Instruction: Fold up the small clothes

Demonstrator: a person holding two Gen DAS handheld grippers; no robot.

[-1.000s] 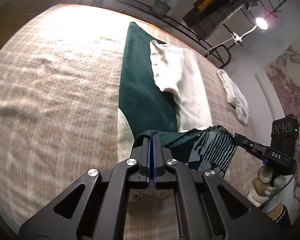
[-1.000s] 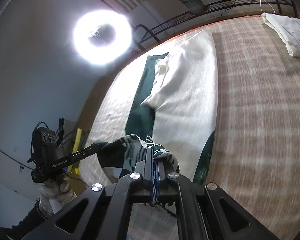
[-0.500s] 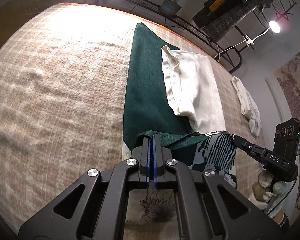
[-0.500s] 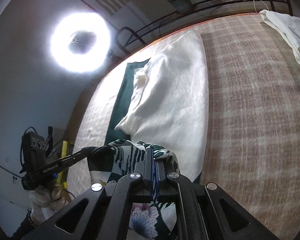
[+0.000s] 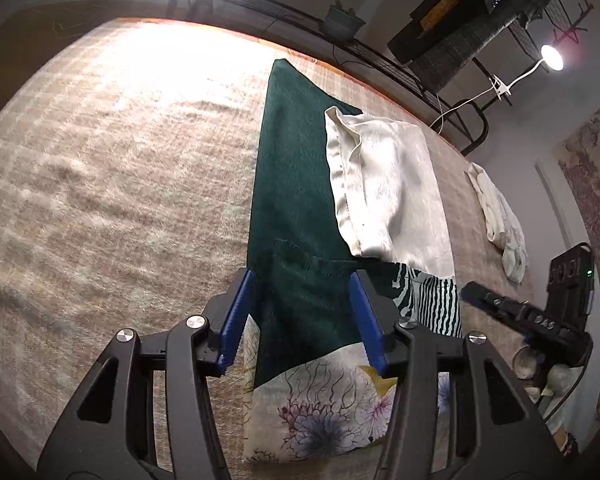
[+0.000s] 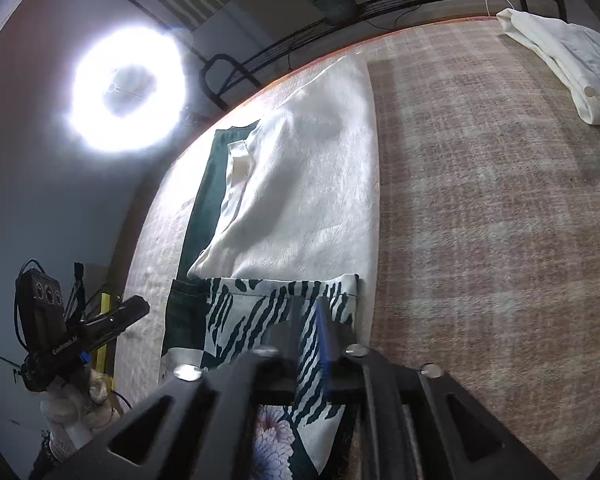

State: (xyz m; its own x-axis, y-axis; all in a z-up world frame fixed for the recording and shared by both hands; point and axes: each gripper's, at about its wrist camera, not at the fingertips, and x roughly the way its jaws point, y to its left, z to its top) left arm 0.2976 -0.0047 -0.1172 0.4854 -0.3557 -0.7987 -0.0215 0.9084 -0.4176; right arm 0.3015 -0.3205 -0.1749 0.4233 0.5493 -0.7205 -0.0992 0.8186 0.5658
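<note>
A green-and-white patterned garment (image 5: 316,280) lies folded at lower centre of the frame, the left gripper (image 5: 302,320) jaws spread wide above it, the right gripper (image 6: 310,344) jaws slightly parted, gripping nothing.

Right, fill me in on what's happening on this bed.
A person with a gripper in each hand is folding a patterned garment on the plaid blanket. The left gripper is open above the dark green part of the garment. The right gripper has cloth between its fingers, but blur hides whether it grips. A white pillowcase lies beyond, and a folded white garment to the right.
</note>
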